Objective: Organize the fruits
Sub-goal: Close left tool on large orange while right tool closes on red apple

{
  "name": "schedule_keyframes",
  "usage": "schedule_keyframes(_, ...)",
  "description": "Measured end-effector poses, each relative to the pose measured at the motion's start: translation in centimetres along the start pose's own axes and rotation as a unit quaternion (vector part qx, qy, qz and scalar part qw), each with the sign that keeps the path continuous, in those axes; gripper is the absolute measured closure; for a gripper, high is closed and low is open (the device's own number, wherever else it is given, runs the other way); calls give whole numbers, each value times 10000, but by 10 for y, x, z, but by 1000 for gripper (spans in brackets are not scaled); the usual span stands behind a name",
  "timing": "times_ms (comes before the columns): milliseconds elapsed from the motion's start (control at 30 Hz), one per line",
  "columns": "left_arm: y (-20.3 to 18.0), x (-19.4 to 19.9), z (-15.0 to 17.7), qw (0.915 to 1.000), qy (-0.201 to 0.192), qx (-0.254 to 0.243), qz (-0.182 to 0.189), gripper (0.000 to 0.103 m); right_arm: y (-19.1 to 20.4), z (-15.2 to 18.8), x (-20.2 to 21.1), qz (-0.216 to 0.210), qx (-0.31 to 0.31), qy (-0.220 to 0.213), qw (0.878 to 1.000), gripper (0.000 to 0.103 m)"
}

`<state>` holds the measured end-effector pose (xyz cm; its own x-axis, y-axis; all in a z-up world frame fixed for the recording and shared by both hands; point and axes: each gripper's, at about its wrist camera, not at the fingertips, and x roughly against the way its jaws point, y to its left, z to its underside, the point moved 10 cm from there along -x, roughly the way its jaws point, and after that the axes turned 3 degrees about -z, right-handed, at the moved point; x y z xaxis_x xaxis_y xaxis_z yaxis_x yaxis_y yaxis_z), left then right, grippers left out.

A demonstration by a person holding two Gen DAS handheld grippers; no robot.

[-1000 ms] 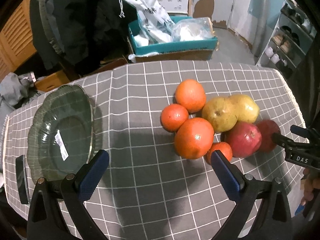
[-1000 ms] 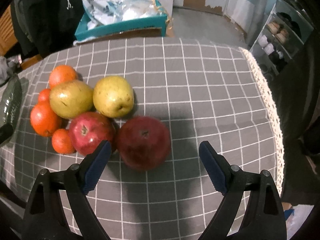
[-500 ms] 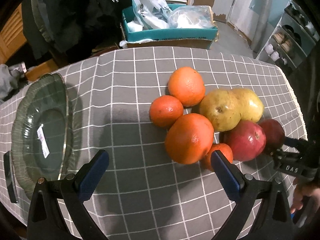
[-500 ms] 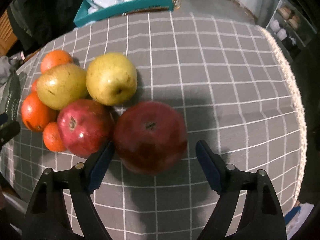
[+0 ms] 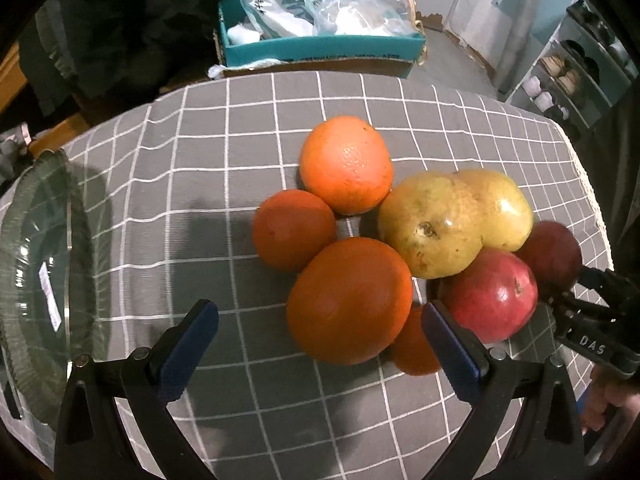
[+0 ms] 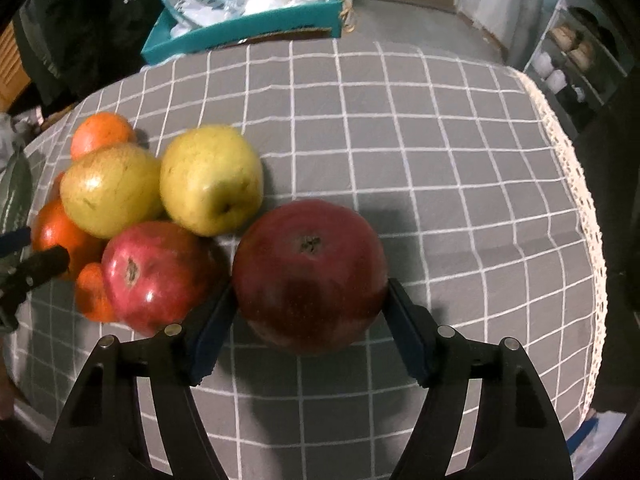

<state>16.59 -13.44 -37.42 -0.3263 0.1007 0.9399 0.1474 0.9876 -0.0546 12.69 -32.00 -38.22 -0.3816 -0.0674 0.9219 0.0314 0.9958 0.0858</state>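
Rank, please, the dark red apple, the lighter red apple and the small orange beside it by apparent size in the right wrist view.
1. Dark red apple, though it sits nearest the camera, between the right gripper's fingers.
2. Lighter red apple.
3. Small orange, partly hidden behind that apple.

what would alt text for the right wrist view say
The right claw has its two pads against the sides of a dark red apple on a grey checked tablecloth; to its left, another red apple, two yellow pears and oranges cluster.
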Motion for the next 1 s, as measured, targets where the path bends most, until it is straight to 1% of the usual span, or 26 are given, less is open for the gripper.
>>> schedule_keyframes(33,-1,-2,0,10000,18,3,44,3,-1,-2,1,20,-1,-47,10000,30)
schedule_keyframes(67,-3,-4,0,10000,31,0,79,7,-1,-5,3,38,4,-88,10000,30)
schedule_keyframes(100,-4,-7,0,9999,66,-14,102,9,4,-19,-4,62,16,-111,9999,30)
schedule_keyframes(133,-6,-8,0,9999,69,-13,132,11,5,-21,-3,75,26,-131,9999,30)
schedule_keyframes(300,-6,-11,-1,9997,65,47,227,15,6,-24,1,107,84,-146,9998,30)
schedule_keyframes(333,-5,-12,-1,9996,71,84,258,18,6,-24,1,119,89,-150,9998,30)
schedule_keyframes(367,-5,-13,-1,9995,70,121,289,23,8,-23,0,134,92,-152,9998,30)
schedule_keyframes(400,-4,-13,-1,9993,65,155,323,25,8,-22,1,137,91,-153,9997,30)
schedule_keyframes(500,-8,-13,-2,9985,94,170,515,38,8,-22,1,133,65,-175,9997,30)
schedule_keyframes(700,-12,-5,2,9991,39,115,408,39,7,-21,9,121,57,-283,9995,30)
schedule_keyframes(833,-10,5,5,9995,-95,33,314,39,9,-23,18,137,102,-420,9990,30)
schedule_keyframes(1000,-3,22,1,9992,-306,74,262,39,14,-29,33,121,138,-611,9980,30)
